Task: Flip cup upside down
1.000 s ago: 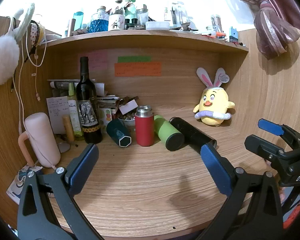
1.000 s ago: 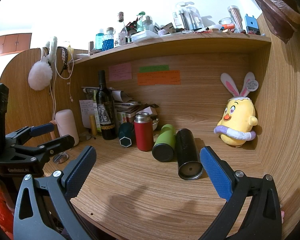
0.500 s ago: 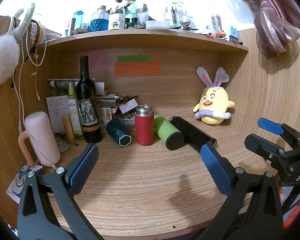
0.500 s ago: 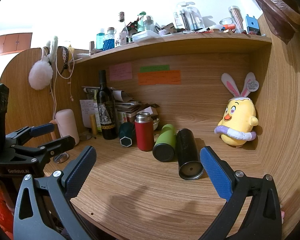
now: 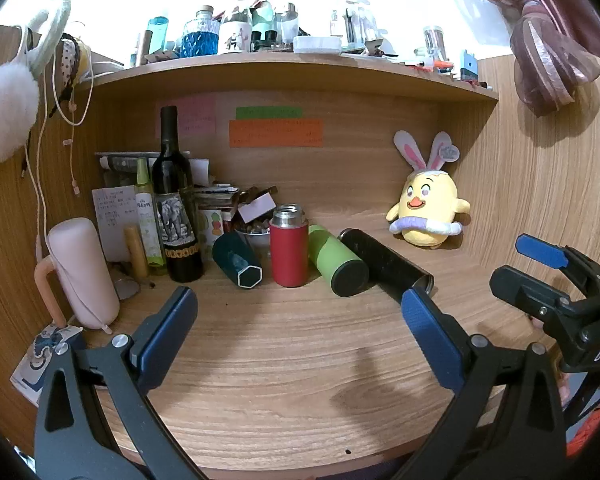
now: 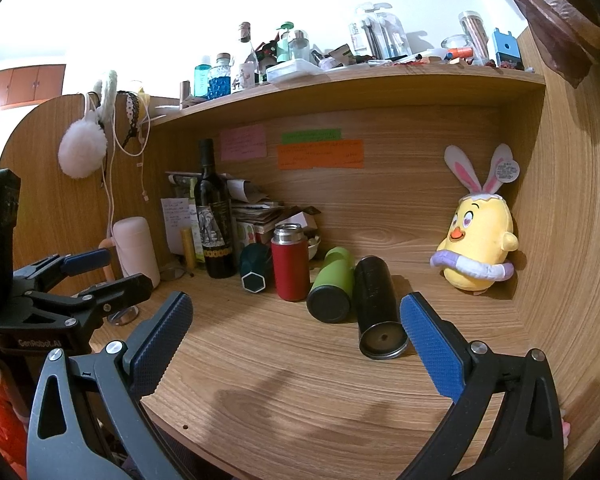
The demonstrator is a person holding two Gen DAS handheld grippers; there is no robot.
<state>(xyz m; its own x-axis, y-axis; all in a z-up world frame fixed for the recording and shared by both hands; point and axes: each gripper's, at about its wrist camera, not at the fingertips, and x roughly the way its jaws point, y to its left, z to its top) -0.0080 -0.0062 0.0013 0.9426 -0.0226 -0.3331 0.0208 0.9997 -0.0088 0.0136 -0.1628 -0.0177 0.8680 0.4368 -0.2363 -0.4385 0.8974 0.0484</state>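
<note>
Standing upright on the desk (image 5: pixel 284 344), the red cup (image 5: pixel 289 252) sits well ahead of the left tool (image 5: pixel 296 328) and right tool (image 6: pixel 296 332), both spread wide and holding nothing.

Cluttered wooden tabletop (image 5: pixel 300 344) nook

A wine bottle (image 5: pixel 176 200) stands at left centre, a yellow chick plush (image 5: pixel 428 212) sits at right, sticky notes (image 5: pixel 276 132) above.

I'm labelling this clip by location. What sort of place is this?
Most likely a bedroom or dorm desk nook: a wooden desk under a cluttered shelf, sticky notes on the back panel, and a plush chick.
</note>
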